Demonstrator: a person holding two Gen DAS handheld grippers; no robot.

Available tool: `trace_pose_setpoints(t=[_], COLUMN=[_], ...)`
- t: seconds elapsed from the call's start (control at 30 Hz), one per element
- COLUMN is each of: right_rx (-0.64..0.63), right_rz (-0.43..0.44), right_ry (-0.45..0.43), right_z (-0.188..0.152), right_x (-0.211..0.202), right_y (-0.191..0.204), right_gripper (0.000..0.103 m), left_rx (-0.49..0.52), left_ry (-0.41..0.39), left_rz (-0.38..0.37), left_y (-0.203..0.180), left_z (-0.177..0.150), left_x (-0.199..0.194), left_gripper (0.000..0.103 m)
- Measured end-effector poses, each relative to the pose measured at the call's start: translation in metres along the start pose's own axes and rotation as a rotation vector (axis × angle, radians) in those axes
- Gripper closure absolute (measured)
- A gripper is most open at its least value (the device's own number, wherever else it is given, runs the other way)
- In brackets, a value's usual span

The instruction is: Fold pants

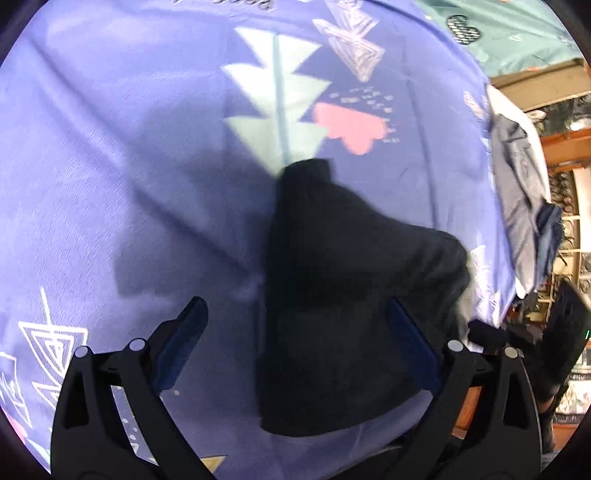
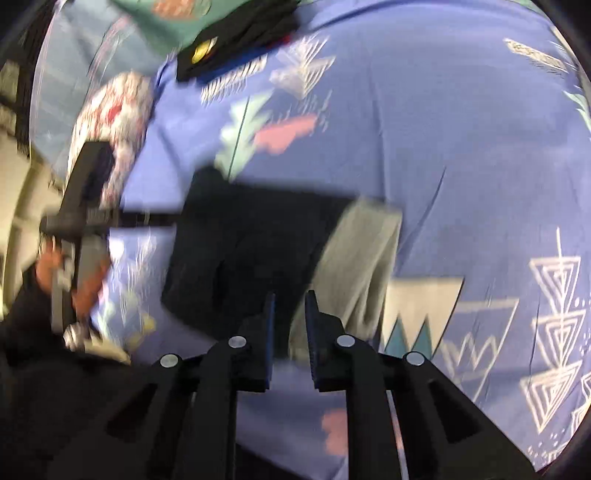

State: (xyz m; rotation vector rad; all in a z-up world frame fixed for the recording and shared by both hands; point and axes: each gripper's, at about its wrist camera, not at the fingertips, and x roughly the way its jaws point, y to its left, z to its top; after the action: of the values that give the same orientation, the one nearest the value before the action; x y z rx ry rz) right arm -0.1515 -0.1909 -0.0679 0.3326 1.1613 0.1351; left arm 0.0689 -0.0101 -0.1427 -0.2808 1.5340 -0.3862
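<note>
The black pants (image 1: pixel 343 280) lie folded into a compact bundle on the purple patterned bedsheet (image 1: pixel 110 147). My left gripper (image 1: pixel 295 317) is open, its fingers wide apart on either side of the bundle's near part. In the blurred right wrist view the pants (image 2: pixel 251 243) show as a dark rectangle with a grey waistband part (image 2: pixel 362 258) at the right. My right gripper (image 2: pixel 290 314) hovers just above their near edge, its fingers (image 2: pixel 314 317) a narrow gap apart with nothing between them. The left gripper (image 2: pixel 81 206) shows at the left in that view.
A stack of folded grey and blue clothes (image 1: pixel 524 206) lies at the sheet's right edge. Dark folded clothes (image 2: pixel 240 37) and a teal cloth (image 2: pixel 166 22) lie at the far end of the bed. Wooden shelves (image 1: pixel 565 147) stand beyond the bed.
</note>
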Motion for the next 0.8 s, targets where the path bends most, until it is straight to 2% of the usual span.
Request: trace_pose_setpoints(t=[0.07, 0.13, 0.17, 0.27, 0.33, 0.4, 0.47, 0.5, 0.6, 0.63, 0.7, 0.8], right_rx=[0.023, 0.039, 0.041, 0.061, 0.071, 0.092, 0.121, 0.124, 0.072, 0.066, 0.135, 0.145], right_rz=[-0.066, -0.114, -0.119, -0.034, -0.054, -0.101, -0.131, -0.128, -0.209, -0.207, -0.164, -0.139], right_ry=[0.07, 0.099, 0.096, 0.03, -0.015, -0.049, -0.058, -0.051, -0.009, -0.015, -0.006, -0.007], right_z=[-0.013, -0.017, -0.017, -0.011, -0.009, -0.005, -0.002, -0.002, -0.003, -0.002, -0.001, -0.001], right_x=[0.017, 0.026, 0.024, 0.003, -0.006, -0.007, 0.001, 0.009, 0.033, 0.037, 0.038, 0.031], right_y=[-0.009, -0.016, -0.017, -0.015, -0.018, -0.023, -0.028, -0.029, -0.029, -0.031, -0.043, -0.043], right_gripper=[0.088, 0.067, 0.068, 0.067, 0.053, 0.046, 0.045, 0.045, 0.041, 0.039, 0.035, 0.036], left_rx=[-0.039, -0.079, -0.074, -0.028, -0.019, -0.023, -0.005, 0.021, 0.087, 0.084, 0.058, 0.046], left_ry=[0.012, 0.013, 0.007, -0.019, -0.039, -0.038, -0.032, -0.044, -0.044, -0.037, -0.02, -0.024], left_rz=[0.025, -0.006, -0.015, -0.009, -0.022, -0.015, 0.012, 0.064, 0.128, 0.131, 0.118, 0.098], left_y=[0.007, 0.011, 0.009, 0.002, -0.003, -0.006, -0.009, -0.01, -0.011, -0.009, -0.004, -0.004], left_z=[0.001, 0.001, 0.003, 0.007, 0.014, 0.023, 0.027, 0.03, 0.037, 0.039, 0.042, 0.038], left_x=[0.008, 0.007, 0.004, -0.004, -0.009, -0.007, -0.001, 0.001, 0.011, 0.014, 0.018, 0.007], left_gripper=[0.005, 0.005, 0.005, 0.005, 0.005, 0.005, 0.005, 0.005, 0.004, 0.003, 0.002, 0.002])
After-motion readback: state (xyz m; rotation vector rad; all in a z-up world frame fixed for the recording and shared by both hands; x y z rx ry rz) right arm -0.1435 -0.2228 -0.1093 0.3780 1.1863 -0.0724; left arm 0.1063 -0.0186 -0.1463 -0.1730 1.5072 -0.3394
